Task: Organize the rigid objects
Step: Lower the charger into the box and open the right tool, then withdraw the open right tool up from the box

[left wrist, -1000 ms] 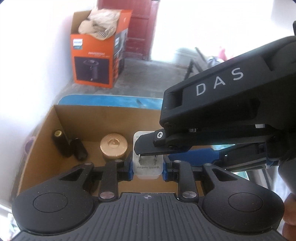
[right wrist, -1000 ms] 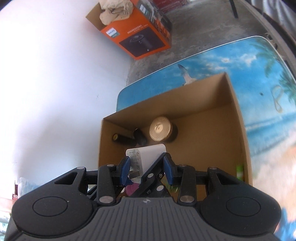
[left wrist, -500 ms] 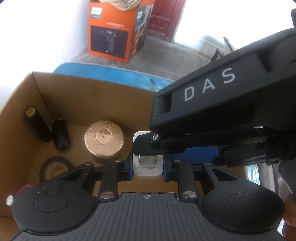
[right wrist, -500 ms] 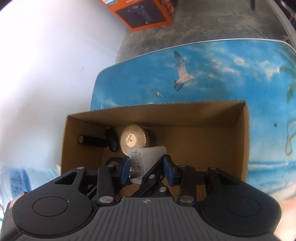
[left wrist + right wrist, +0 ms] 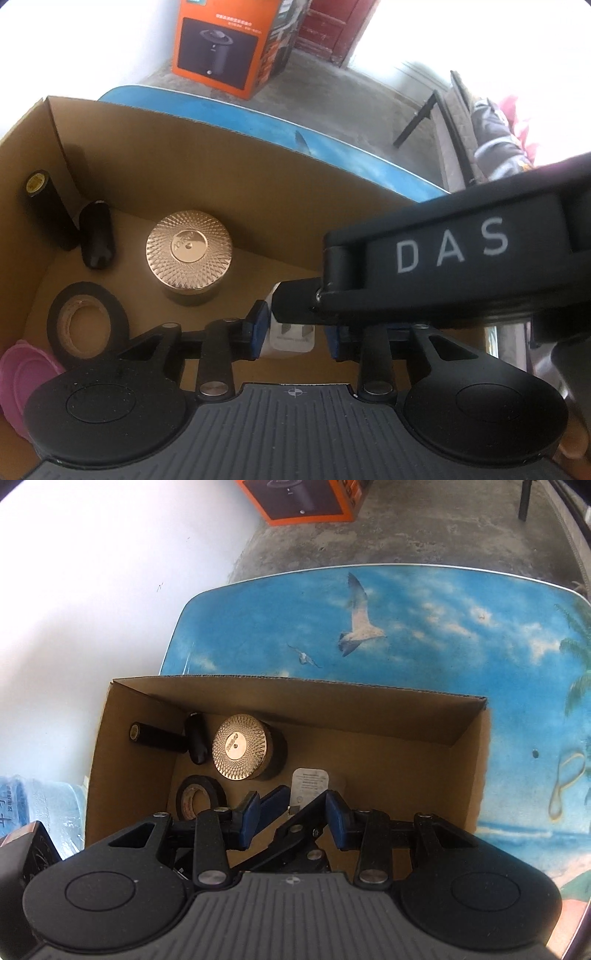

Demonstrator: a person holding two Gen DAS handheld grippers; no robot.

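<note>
Between our left gripper's (image 5: 298,332) parted jaws, no longer pinched, the white charger (image 5: 291,334) rests on the cardboard box (image 5: 476,775) floor, beyond our right gripper's (image 5: 291,818) equally wide jaws, beside the gold-lidded jar (image 5: 242,751), apparently set down to join the sorted items.

1. An orange carton (image 5: 225,44) stands on the concrete floor (image 5: 424,528) beyond the table (image 5: 406,627).
2. The table is printed with sky, gulls and palms.
3. A red door (image 5: 332,26) stands behind the carton.
4. A water bottle (image 5: 40,805) sits by the white wall (image 5: 110,572).
</note>
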